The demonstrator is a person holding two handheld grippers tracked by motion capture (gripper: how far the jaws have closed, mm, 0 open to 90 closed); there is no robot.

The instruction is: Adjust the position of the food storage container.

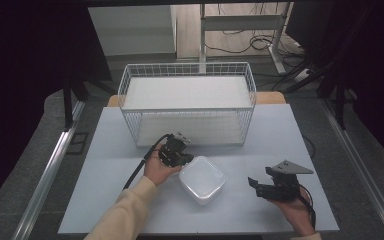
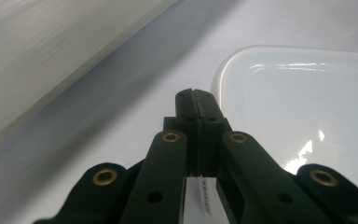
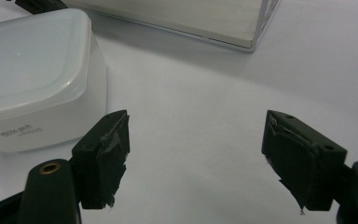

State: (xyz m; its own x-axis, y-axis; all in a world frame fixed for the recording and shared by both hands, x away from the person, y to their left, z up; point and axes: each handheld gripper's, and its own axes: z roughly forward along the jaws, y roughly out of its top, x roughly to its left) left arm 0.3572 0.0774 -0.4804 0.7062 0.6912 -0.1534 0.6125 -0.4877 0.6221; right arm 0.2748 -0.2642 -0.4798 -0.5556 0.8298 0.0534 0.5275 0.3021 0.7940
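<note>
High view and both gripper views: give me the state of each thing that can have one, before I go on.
Left gripper: shut, empty, tips beside the container's edge.
Right gripper: open, empty, off to the container's side.
White container: lid on, upright on the table, not gripped.
Wire basket: upright, its white shelf bare.

Cream sleeve [image 1: 122, 215]; black tools, brass rivets, grey three-cornered plate [image 1: 286, 167].

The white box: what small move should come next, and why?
Probably open the left gripper: its jaws are shut beside the white box, holding nothing. The right gripper is open, apart from the box, and the wire basket stands behind.
</note>
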